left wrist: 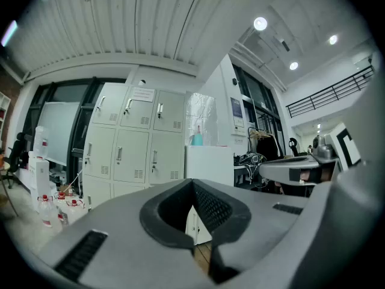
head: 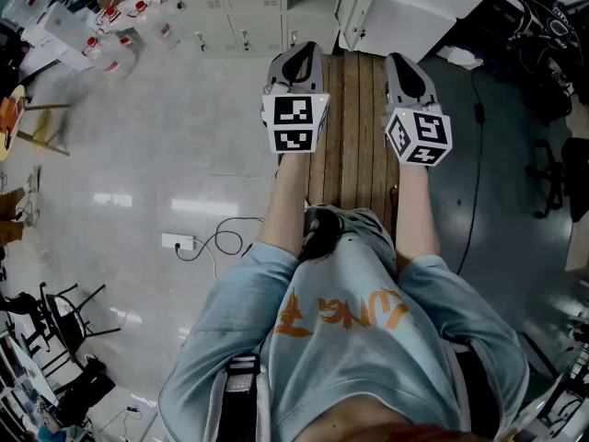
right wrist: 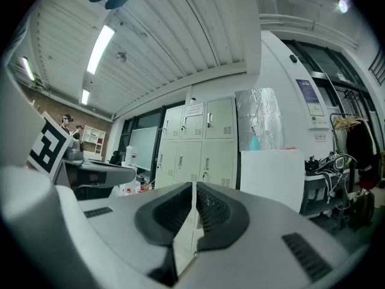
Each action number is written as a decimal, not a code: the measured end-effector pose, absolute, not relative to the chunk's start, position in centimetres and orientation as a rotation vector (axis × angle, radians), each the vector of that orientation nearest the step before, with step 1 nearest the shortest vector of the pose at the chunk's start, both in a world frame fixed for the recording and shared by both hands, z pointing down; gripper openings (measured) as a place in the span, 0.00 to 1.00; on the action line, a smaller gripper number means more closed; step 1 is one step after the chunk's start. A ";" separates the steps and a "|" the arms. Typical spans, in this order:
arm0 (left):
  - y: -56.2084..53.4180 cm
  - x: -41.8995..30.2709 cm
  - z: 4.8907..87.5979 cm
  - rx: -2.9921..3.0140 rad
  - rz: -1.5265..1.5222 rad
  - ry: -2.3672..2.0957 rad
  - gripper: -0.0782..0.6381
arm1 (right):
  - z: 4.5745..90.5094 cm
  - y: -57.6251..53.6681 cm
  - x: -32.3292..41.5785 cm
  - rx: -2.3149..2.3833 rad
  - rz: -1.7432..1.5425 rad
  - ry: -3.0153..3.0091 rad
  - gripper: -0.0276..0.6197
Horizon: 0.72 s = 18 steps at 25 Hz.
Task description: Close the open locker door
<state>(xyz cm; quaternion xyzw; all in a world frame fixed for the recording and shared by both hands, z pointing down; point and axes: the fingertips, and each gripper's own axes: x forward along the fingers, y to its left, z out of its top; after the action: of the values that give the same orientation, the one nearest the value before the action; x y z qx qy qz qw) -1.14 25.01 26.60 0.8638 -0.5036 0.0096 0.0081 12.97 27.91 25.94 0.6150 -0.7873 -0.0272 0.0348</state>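
- Pale glossy floor (head: 138, 155) and a strip of wooden planks (head: 354, 118) run ahead of you to a bank of pale lockers (head: 239, 12) across the room.
- At the right end of the bank, a narrow pale panel stands out from the bank's front toward you. I take it to be the open locker door (head: 350, 12). In both gripper views the jaws cover most of it.
- Its long axis is upright, and its free edge seems to point away from the bank, along the planks.
- A white cabinet (head: 423, 21) sits just right of the bank, beside the door.
- Your left hand-held gripper (head: 299, 52) has its tips together with nothing between them. Your right hand-held gripper (head: 405, 58) is likewise closed and empty. Both are side by side over the planks, well short of the bank.
- You are in the approach step, and the door is not yet touched. Next, walk up to the bank, set a closed gripper against the door's outer face near the free edge, and push it round until it lies flush.
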 end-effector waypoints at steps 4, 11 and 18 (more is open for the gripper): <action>24.5 -2.5 27.0 2.693 0.029 -1.571 0.13 | 26.1 27.5 11.8 1.901 -0.085 -2.421 0.10; 23.7 -4.4 26.7 2.658 -0.029 -1.553 0.13 | 25.9 27.6 11.3 1.958 -0.048 -2.439 0.10; 23.6 -3.8 26.7 2.676 -0.061 -1.501 0.13 | 25.8 27.5 12.8 1.999 -0.054 -2.380 0.10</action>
<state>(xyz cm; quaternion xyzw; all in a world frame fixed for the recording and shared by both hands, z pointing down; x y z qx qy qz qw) -3.79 23.55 26.69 0.8714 -0.4888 -0.0198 0.0361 12.81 27.52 25.77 0.6429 -0.7656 -0.0175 0.0165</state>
